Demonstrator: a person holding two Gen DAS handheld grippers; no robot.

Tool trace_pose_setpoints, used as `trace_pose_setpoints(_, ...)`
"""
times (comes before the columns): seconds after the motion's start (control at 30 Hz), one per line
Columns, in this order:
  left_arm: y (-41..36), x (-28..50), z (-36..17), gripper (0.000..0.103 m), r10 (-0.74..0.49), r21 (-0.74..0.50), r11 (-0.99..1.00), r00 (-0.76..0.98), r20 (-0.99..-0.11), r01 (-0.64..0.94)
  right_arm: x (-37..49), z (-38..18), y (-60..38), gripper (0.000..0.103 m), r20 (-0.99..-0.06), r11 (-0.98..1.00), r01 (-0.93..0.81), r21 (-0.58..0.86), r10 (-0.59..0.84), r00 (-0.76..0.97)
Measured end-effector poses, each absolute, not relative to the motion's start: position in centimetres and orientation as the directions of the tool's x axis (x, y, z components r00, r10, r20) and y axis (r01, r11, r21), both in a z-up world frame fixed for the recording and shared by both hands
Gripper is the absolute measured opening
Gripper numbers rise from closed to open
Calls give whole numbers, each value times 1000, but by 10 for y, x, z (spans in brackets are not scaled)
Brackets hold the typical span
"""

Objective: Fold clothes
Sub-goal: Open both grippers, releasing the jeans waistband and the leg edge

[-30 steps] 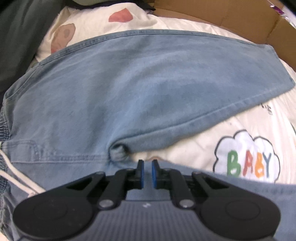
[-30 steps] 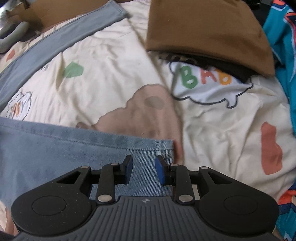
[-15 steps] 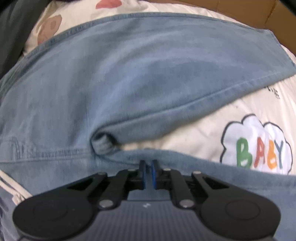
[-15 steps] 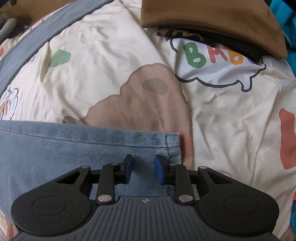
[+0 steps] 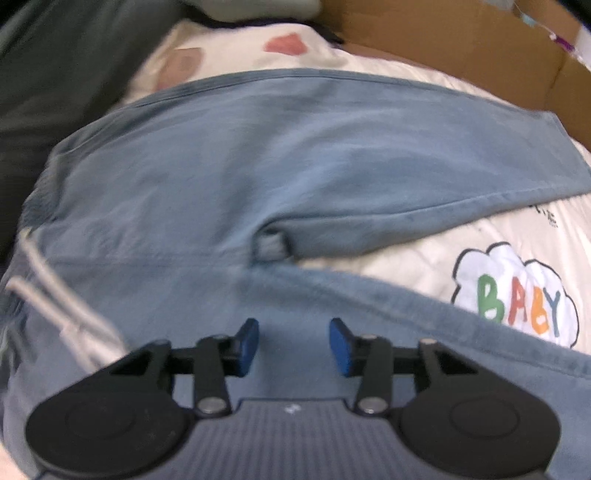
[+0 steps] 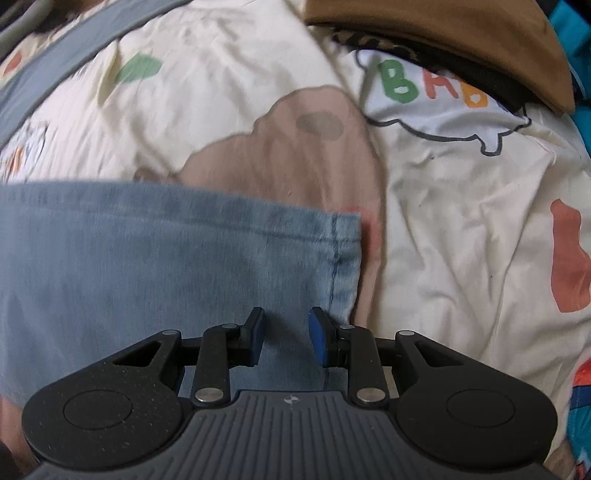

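1. Left wrist view: light blue denim trousers (image 5: 280,177) lie spread on a cream cotton bedsheet (image 5: 406,254) printed with coloured blobs and a cloud reading "BABY" (image 5: 517,295). The weave looks soft and faded, with stitched seams; the two legs part at the crotch.
2. A white drawstring (image 5: 62,314) trails from the gathered waistband at the left.
3. The left gripper (image 5: 293,341) hangs over the near leg; its jaws are opening, blue pads apart, pinching nothing.
4. Right wrist view: the right gripper (image 6: 286,336) stands over the hemmed cuff (image 6: 345,258), jaws parted, not clamping the cloth.
5. A brown folded garment (image 6: 461,33) lies beyond, with brown cardboard (image 5: 443,40) beside the bed.
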State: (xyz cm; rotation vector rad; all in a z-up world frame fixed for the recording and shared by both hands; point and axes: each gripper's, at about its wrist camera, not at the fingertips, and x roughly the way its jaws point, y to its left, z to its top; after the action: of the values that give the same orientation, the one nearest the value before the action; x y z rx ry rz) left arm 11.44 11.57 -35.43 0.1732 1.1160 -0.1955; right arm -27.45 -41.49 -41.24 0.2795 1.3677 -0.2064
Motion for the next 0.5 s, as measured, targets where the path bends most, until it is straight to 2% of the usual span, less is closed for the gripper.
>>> trace_pose_setpoints(0.27,192,75,-349,45,19,48,997,391,-920,65,-276,-403,-405,33,-981,958,275,84,30,192)
trace_pose_setpoints(0.4,229,64,-351,45,58,69,997,355,-933,20,-274,-393,-395,33,-971,960,244,134,77,227)
trace_pose_setpoints(0.5,247,57,-366,44,118,130,991,312,-943,17,-271,-394,-382,33,-967,964,207,169,121,226)
